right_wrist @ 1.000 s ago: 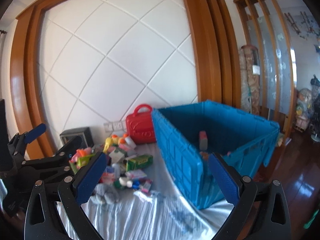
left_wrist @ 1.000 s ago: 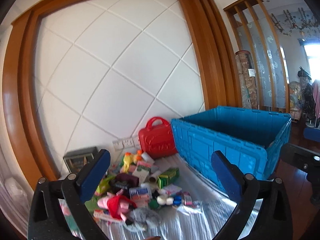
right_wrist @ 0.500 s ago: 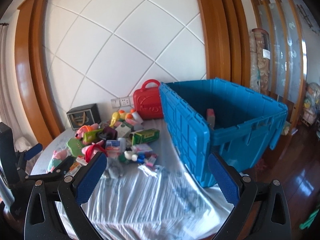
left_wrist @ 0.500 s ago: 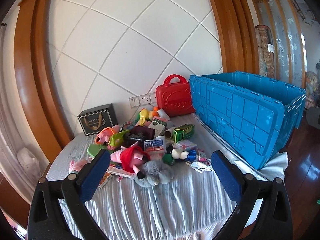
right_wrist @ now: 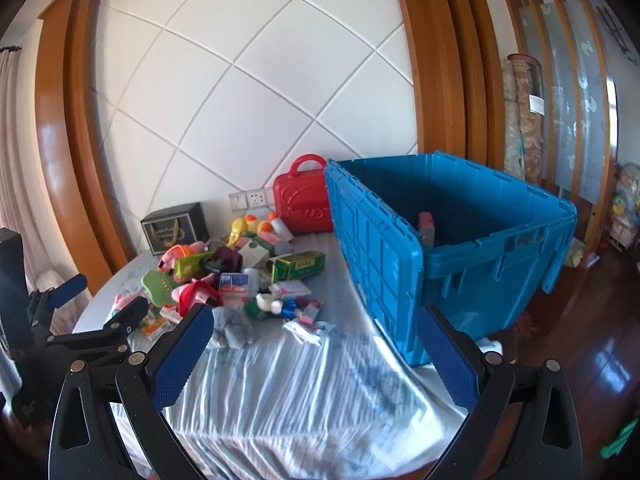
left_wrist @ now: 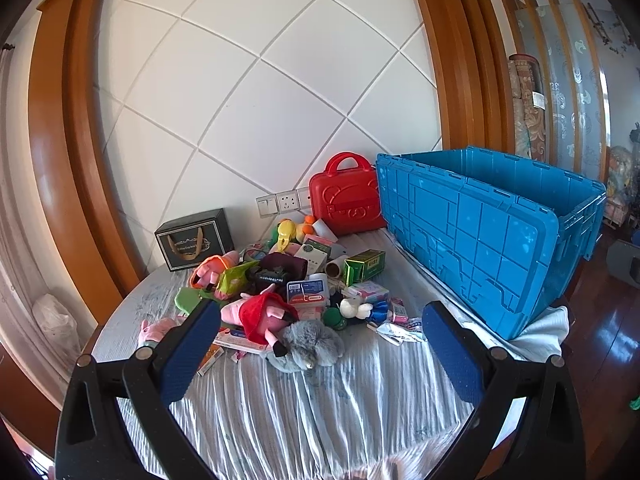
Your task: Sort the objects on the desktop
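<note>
A pile of small toys and boxes (left_wrist: 288, 288) lies on a cloth-covered table, with a grey plush (left_wrist: 310, 346) at its near edge, a pink and red plush (left_wrist: 260, 316) and a green box (left_wrist: 365, 266). A big blue crate (left_wrist: 488, 232) stands open at the right; the right wrist view shows a small box (right_wrist: 426, 228) inside it. My left gripper (left_wrist: 320, 352) is open and empty, held above the near table before the pile. My right gripper (right_wrist: 316, 360) is open and empty, between the pile (right_wrist: 240, 276) and the crate (right_wrist: 452, 248). The left gripper shows at the left of the right wrist view (right_wrist: 92, 308).
A red toy suitcase (left_wrist: 346, 196) stands against the wall beside the crate. A black gift box (left_wrist: 194, 238) sits at the back left. A striped cloth (left_wrist: 312, 408) covers the round table. Wooden floor (left_wrist: 608, 340) lies beyond the table's right edge.
Both views have tilted down and pulled back: the pile and crate now sit higher and fuller in frame, with more near cloth showing. Both grippers stay open.
</note>
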Demonstrator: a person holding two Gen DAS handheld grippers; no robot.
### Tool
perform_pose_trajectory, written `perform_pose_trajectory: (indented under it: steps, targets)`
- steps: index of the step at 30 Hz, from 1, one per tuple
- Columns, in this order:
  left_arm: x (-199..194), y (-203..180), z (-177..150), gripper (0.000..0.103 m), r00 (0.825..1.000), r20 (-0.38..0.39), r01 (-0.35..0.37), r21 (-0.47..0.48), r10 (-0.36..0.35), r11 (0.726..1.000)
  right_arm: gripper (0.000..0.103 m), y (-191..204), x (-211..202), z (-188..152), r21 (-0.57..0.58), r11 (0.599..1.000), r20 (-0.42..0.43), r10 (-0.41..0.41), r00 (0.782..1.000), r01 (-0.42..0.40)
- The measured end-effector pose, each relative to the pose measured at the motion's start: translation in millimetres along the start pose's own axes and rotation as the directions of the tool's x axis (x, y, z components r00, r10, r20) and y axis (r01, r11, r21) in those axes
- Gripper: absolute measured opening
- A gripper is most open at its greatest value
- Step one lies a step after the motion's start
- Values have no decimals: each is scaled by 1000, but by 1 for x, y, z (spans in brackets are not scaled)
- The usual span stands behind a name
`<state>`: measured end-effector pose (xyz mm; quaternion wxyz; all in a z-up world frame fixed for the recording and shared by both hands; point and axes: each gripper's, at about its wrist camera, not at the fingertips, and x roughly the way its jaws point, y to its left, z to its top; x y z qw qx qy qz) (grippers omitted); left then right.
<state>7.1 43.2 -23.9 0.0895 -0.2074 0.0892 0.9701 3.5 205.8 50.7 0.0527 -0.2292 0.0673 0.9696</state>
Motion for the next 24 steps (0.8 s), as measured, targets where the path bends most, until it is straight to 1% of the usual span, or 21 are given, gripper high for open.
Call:
perform_pose_trajectory:
  steps: [7, 13, 24]
  targets:
    - [6, 6, 1, 103, 1000, -12, 1, -13, -1, 1000, 103, 1, 1, 0, 10, 1000, -1, -17, 1000, 17]
    - [8, 7, 2, 103, 1000, -5, 15, -17, -15, 1000, 103, 1, 8, 0, 20, 999, -10, -27, 1000, 27]
    - [12, 13, 13, 102, 999, 38, -4, -26, 5, 1000, 103, -4, 17, 5, 29, 998, -16, -53, 998, 53]
